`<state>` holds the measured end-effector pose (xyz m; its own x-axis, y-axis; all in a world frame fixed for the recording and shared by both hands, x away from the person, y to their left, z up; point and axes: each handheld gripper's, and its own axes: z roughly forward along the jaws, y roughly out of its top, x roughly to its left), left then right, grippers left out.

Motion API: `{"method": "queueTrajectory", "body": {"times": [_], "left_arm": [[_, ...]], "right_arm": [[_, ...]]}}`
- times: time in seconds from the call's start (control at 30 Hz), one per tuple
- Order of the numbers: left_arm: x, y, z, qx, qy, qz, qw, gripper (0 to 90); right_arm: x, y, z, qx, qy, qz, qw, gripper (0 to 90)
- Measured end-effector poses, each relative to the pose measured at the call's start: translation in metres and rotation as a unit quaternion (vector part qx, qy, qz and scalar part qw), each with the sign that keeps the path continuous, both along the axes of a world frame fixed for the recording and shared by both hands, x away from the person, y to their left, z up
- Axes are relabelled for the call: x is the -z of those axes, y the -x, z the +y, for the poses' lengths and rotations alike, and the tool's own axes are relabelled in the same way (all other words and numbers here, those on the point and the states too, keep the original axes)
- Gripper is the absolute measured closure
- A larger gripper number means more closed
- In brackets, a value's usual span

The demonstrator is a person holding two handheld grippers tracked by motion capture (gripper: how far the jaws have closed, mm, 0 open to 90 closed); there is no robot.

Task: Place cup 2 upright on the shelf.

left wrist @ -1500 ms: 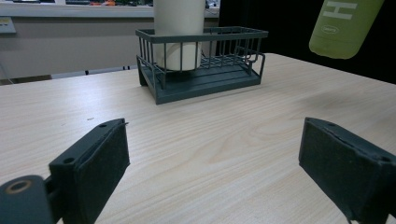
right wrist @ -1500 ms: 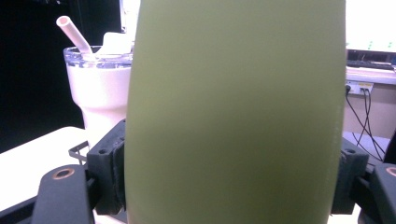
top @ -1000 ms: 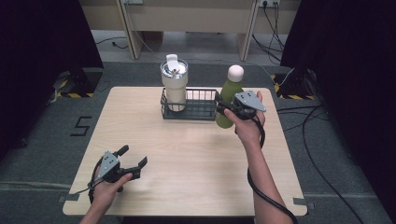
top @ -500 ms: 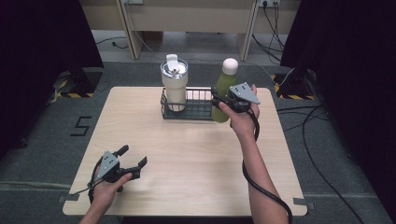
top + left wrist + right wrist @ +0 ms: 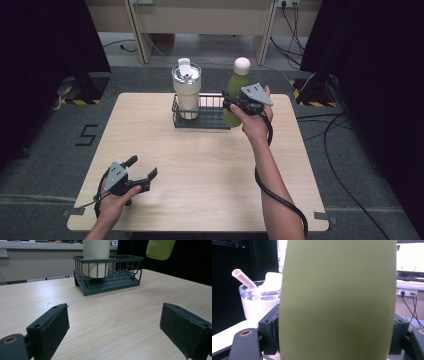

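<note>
Tongs in the right hand (image 5: pixel 235 106) clamp the green bottle (image 5: pixel 235 95) around its middle, both pads pressed against its sides, holding it upright in the air at the right end of the wire basket (image 5: pixel 202 119) near the far edge of the surface (image 5: pixel 210 165). A cream tumbler (image 5: pixel 186 90) (straw and lid on top) stands in the basket's left half. Left tongs (image 5: pixel 142 167) rest near the front left corner, jaws wide apart with nothing between them.

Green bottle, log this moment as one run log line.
right claw: shut on green bottle | bottle: lifted beside wire basket | left claw: open, empty
</note>
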<state>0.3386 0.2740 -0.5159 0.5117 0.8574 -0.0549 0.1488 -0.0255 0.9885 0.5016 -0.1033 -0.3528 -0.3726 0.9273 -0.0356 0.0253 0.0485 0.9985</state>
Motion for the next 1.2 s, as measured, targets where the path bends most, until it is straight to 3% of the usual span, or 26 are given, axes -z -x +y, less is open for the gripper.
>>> {"method": "queueTrajectory", "body": {"times": [1.2], "left_arm": [[0.000,0.000,0.001,0.001,0.005,0.001,1.0000,8.0]], "right_arm": [[-0.015,-0.033,0.022,0.001,-0.003,-0.003,1.0000,22.5]]}}
